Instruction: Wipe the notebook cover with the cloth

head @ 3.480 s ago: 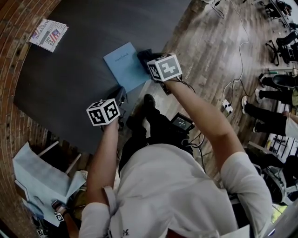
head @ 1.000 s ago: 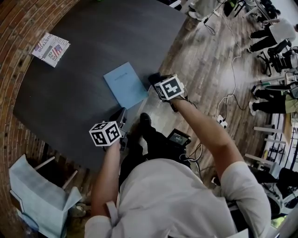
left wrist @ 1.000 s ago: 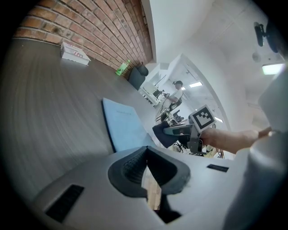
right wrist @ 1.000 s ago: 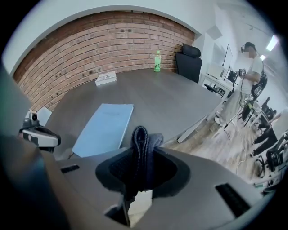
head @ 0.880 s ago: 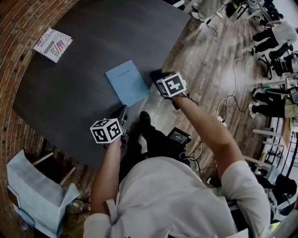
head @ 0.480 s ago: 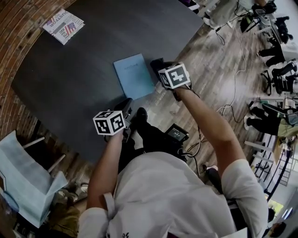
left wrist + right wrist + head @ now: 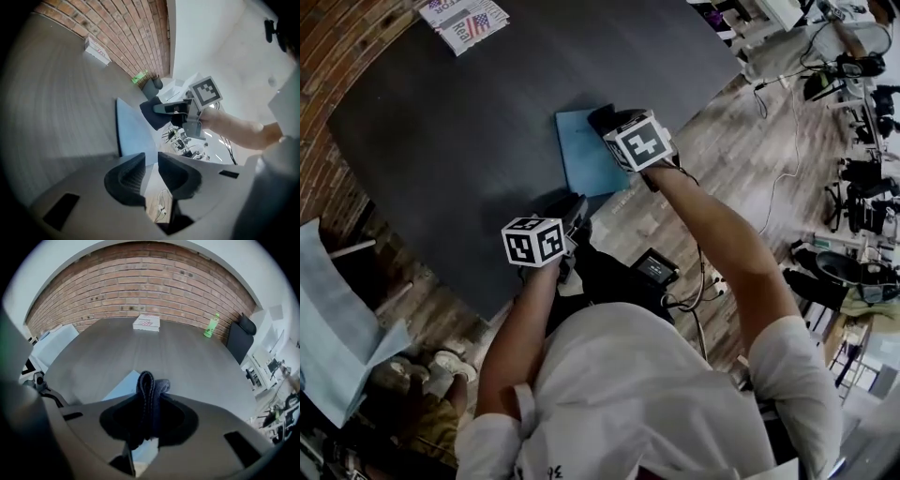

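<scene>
Now right gripper point(image 7: 146, 413): fingers clamped on folded cloth point(image 7: 146, 387), notebook point(image 7: 581, 164) just below. Left gripper point(image 7: 151, 164): fingers just opened slightly, empty, notebook ahead, untouched. Risk: unpinned notebook skids across tabletop point(image 7: 441, 141) under wipe.

We are seeing the middle of the table point(image 7: 441, 141) lying bare, giving a gripper open passage across it. Standing in the way are the notebook point(image 7: 579, 167) at the near edge, a folded paper point(image 7: 469, 21) at the far edge by the brick wall point(image 7: 140, 282), and a green bottle point(image 7: 212, 325) further along that edge.
</scene>
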Available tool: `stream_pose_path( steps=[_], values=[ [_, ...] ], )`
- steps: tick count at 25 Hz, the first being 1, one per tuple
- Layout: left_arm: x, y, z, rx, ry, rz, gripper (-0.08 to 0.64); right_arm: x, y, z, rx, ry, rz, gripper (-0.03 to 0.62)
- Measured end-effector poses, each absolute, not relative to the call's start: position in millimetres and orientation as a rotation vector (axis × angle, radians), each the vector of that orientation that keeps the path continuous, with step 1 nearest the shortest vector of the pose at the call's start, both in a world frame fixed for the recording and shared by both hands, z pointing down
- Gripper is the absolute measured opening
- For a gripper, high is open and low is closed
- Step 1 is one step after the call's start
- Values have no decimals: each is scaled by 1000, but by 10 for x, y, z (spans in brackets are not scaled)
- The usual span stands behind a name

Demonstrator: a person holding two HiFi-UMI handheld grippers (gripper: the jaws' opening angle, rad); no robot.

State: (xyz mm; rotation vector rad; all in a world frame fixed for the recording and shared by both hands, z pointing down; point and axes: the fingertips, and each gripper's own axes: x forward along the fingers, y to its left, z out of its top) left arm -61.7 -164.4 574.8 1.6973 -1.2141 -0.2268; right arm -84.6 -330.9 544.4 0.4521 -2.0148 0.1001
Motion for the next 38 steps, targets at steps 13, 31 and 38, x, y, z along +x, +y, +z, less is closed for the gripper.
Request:
stream_pose_path(
  steps=[13, 31, 38],
  values=[
    [-348, -1683, 5809, 1705, -1165, -232, 84, -1675, -3169, 5676, 176, -1944, -97, 101],
    [-463, -1772, 6068, 1498, -1130, -220, 72, -1764, -2900, 5965, 26, -1792, -118, 100],
    [-470, -1787, 6082, 1489, -1133, -214, 67, -1710, -2719, 5962, -41, -1806, -101, 100]
  ],
)
